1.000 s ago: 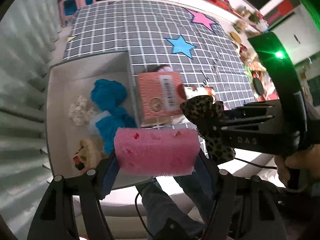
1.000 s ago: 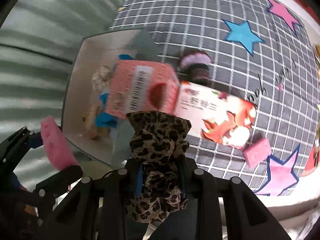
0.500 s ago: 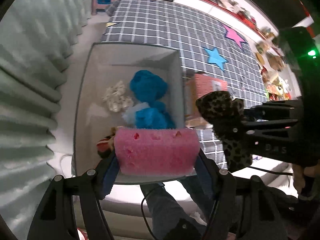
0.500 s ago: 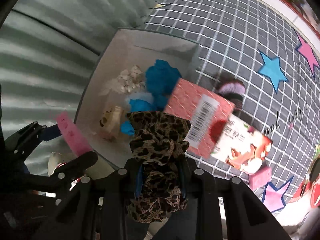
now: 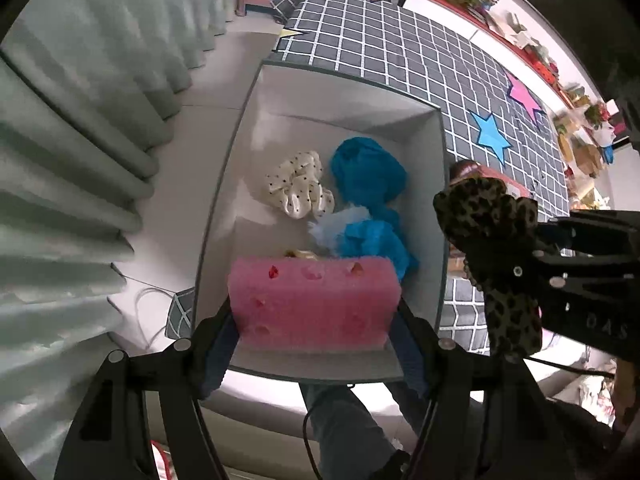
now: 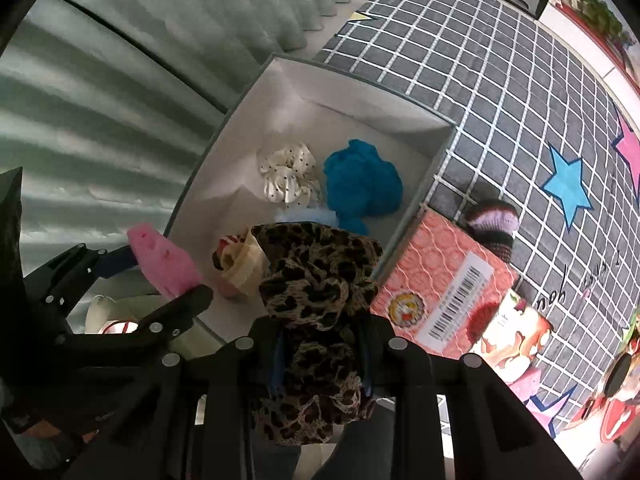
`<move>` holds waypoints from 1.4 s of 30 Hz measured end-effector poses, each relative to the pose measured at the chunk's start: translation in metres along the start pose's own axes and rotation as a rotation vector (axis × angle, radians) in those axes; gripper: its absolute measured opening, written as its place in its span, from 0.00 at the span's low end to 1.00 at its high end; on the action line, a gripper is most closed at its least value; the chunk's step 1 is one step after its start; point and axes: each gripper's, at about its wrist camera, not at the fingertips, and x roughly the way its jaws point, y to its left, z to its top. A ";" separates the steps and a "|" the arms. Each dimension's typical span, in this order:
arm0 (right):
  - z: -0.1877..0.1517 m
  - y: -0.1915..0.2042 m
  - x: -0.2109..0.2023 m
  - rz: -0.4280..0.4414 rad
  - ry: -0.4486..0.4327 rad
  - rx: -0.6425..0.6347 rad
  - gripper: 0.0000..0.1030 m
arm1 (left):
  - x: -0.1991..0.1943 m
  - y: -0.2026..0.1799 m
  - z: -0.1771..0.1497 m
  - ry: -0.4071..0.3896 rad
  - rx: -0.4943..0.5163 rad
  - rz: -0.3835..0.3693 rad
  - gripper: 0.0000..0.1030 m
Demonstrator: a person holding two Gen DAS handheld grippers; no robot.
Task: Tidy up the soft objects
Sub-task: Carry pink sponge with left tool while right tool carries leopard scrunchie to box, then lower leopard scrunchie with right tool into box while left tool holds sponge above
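My left gripper (image 5: 314,320) is shut on a pink sponge (image 5: 314,304) and holds it over the near end of a white box (image 5: 348,92). The sponge also shows in the right wrist view (image 6: 164,264). My right gripper (image 6: 320,340) is shut on a leopard-print scrunchie (image 6: 316,280), just right of the box's near corner; the scrunchie also shows in the left wrist view (image 5: 488,220). In the box (image 6: 352,92) lie a blue cloth (image 5: 368,176), a white dotted scrunchie (image 5: 298,190) and a cream soft item (image 6: 240,268).
The box stands at the left edge of a grey checked table mat (image 6: 480,60) beside a pale curtain (image 5: 80,120). A pink carton (image 6: 440,284), a striped knit item (image 6: 494,220) and a small pink sponge (image 6: 528,384) lie right of the box.
Both grippers have moved left towards the box while holding their items. The pink sponge is now over the box's near end, and the leopard scrunchie is at its near right corner.
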 end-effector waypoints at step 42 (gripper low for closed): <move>0.053 -0.017 0.027 0.017 0.017 0.090 0.29 | 0.036 0.002 0.028 0.061 -0.030 0.001 0.71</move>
